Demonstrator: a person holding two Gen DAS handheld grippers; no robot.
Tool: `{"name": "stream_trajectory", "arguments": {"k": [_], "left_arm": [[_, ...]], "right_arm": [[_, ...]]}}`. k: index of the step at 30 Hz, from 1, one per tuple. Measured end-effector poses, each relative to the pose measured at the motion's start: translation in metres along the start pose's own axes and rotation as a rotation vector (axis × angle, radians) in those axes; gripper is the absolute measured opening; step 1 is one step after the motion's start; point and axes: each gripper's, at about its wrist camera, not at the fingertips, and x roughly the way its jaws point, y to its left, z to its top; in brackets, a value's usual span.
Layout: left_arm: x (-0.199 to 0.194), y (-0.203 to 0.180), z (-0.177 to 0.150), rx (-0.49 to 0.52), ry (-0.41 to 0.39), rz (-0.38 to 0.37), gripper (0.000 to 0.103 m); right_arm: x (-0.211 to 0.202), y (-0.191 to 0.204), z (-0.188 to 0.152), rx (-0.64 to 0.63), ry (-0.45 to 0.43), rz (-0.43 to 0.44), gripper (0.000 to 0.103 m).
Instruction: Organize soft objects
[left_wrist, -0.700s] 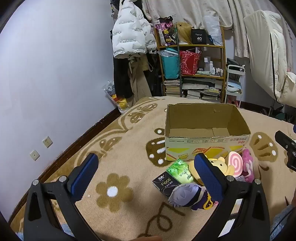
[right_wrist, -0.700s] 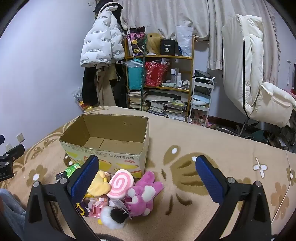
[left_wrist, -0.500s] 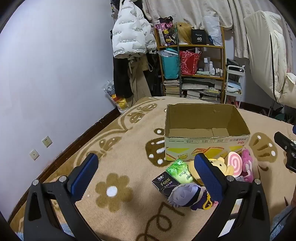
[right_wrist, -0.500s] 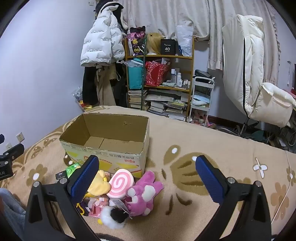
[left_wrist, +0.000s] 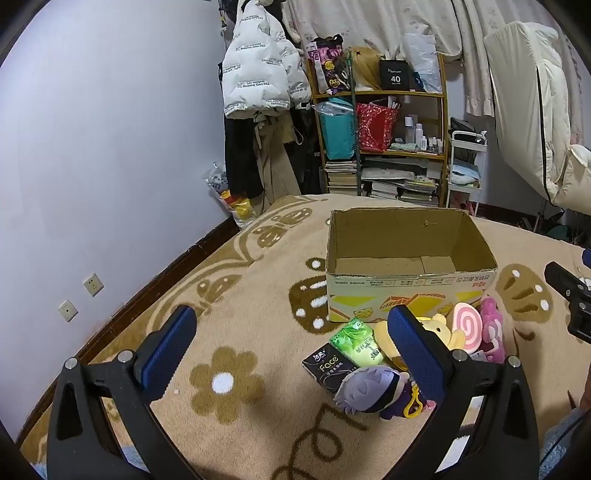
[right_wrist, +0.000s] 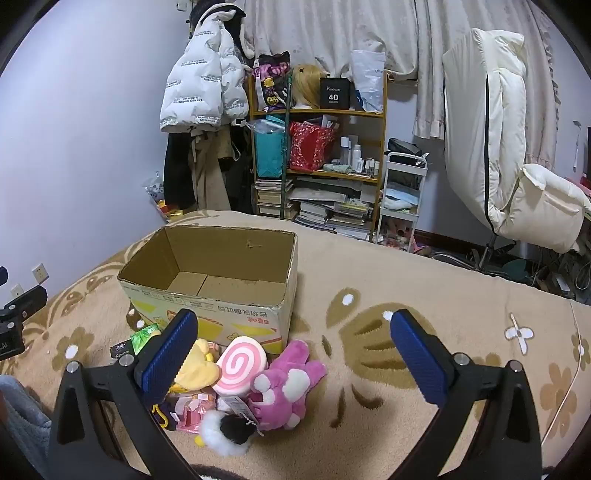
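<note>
An open, empty cardboard box (left_wrist: 408, 291) (right_wrist: 210, 306) stands on the patterned blanket. In front of it lies a pile of soft toys: a pink swirl lollipop plush (right_wrist: 242, 363) (left_wrist: 466, 326), a pink bunny (right_wrist: 286, 384), a yellow plush (right_wrist: 195, 369), a grey-haired doll (left_wrist: 373, 387), and a black-and-white fluffy toy (right_wrist: 229, 430). A green tissue pack (left_wrist: 356, 341) and a black "Face" pack (left_wrist: 327, 367) lie beside them. My left gripper (left_wrist: 291, 350) is open above the blanket, left of the pile. My right gripper (right_wrist: 295, 350) is open above the pile's right side.
A shelf (right_wrist: 325, 166) with books, bags and bottles stands at the back, with coats (right_wrist: 203, 96) hanging to its left. A white padded chair (right_wrist: 509, 166) stands at the right. A white cart (right_wrist: 402, 195) sits beside the shelf. The wall runs along the blanket's left edge.
</note>
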Motion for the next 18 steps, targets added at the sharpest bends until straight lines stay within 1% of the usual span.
{"name": "stream_trajectory", "arguments": {"k": [18], "left_arm": [[-0.0039, -0.0016, 0.0002, 0.002, 0.001, -0.002, 0.102]], "right_arm": [[-0.0001, 0.0, 0.0001, 0.0, 0.002, 0.001, 0.103]]}}
